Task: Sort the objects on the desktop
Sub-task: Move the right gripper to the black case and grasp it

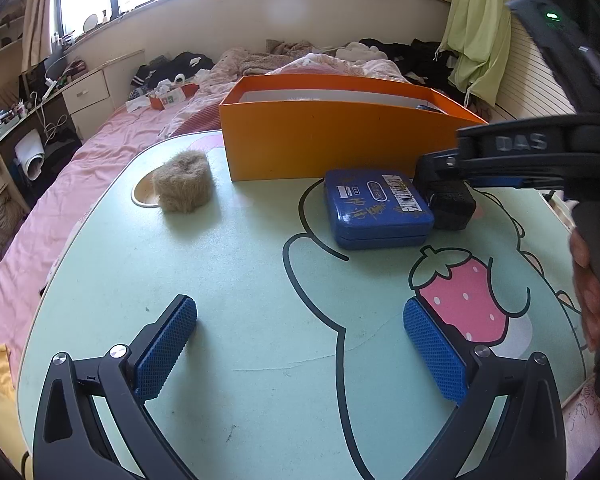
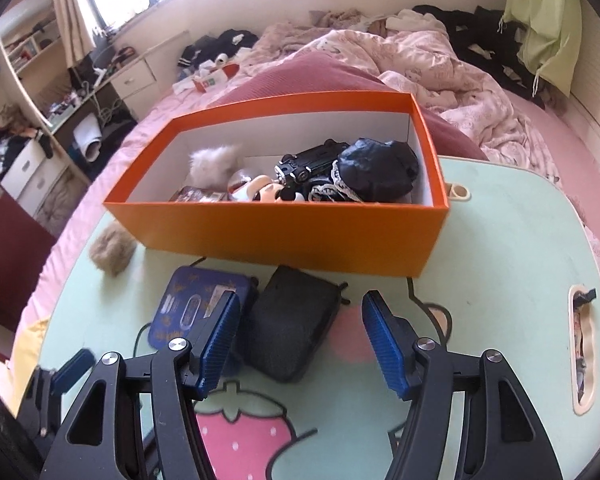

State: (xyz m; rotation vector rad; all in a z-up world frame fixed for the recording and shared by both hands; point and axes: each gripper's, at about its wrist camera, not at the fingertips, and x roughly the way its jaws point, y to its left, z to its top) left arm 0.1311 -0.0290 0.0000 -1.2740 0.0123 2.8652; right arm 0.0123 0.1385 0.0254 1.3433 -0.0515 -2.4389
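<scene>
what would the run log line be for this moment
left tongs open, idle | right tongs open over black case, not gripping | blue tin and fur ball on table | orange box part filled

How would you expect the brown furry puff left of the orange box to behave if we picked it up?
The brown furry puff looks soft and fluffy, so it would probably squash between the pads and weigh little. Its fuzzy surface should resist slipping. Sitting squat on the table, it seems unlikely to roll.
</scene>
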